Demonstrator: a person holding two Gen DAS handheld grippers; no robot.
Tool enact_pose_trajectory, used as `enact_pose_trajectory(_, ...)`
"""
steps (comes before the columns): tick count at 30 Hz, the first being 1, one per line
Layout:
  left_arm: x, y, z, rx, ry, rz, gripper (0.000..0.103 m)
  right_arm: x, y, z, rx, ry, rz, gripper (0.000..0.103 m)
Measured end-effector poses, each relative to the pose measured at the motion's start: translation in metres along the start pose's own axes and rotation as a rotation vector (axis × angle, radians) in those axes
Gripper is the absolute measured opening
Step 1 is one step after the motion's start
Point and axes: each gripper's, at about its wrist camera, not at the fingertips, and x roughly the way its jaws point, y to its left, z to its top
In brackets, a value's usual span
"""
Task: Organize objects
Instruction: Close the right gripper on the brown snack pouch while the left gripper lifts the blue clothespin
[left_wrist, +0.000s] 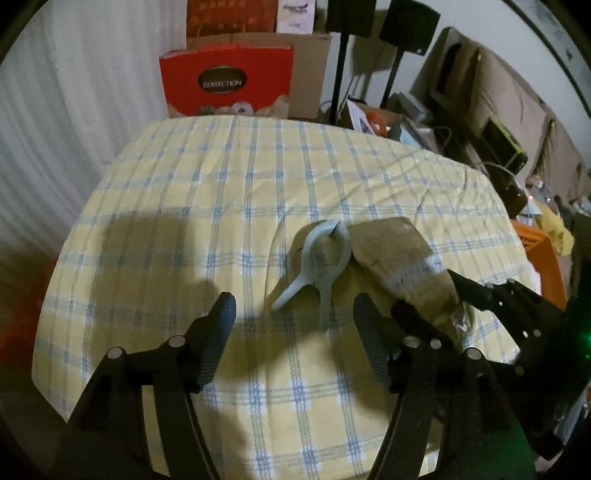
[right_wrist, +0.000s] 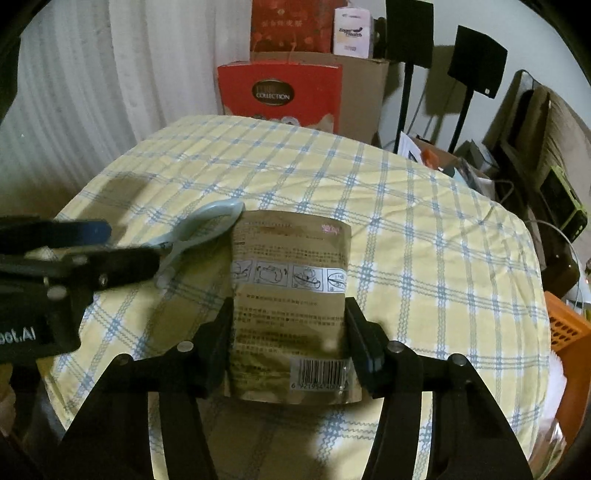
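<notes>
A brown foil pouch (right_wrist: 290, 295) with printed text and a barcode lies on the yellow-and-blue checked tablecloth (right_wrist: 424, 240). My right gripper (right_wrist: 290, 332) is shut on the pouch, its fingers against both side edges. A pale blue-grey spring clip (left_wrist: 317, 262) lies beside the pouch (left_wrist: 399, 258), its jaw end at the pouch's top left corner; whether it bites the pouch I cannot tell. My left gripper (left_wrist: 293, 308) stands open, the clip's handle ends just between its fingertips and touching neither pad. The right wrist view shows the left gripper (right_wrist: 122, 243) coming in from the left over the clip (right_wrist: 207, 225).
Behind the table stand a red box (left_wrist: 227, 85) marked COLLECTION and cardboard boxes (left_wrist: 306, 74). Two black stands (right_wrist: 406, 96) rise at the back right. An orange crate (right_wrist: 565, 332) and clutter sit off the right edge. A white curtain (left_wrist: 55, 129) hangs on the left.
</notes>
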Motion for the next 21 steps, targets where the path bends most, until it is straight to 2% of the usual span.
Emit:
enact_pose_trajectory(4,0.009,-0.007,0.001,0.021,-0.009,0.020,0.063,-0.005,-0.003,-0.004,0.011,-0.009,-0.003,0.056)
enact_pose_trajectory(11,0.028,-0.018,-0.001,0.029,-0.006,0.032,0.063,-0.026,-0.018,-0.010,0.011,-0.051,-0.071,0.057)
enact_pose_trajectory(14,0.033,-0.021,-0.003,0.029,-0.008,0.045,0.068,-0.035,-0.029,-0.010,0.033,-0.066,-0.078,0.057)
enact_pose_trajectory(19,0.034,-0.021,-0.003,0.016,-0.015,0.033,0.065,-0.043,-0.046,-0.013,0.072,-0.070,-0.083,0.057)
enact_pose_trajectory(21,0.034,-0.023,-0.004,0.028,-0.019,0.053,0.056,-0.045,-0.052,-0.014,0.088,-0.071,-0.086,0.057)
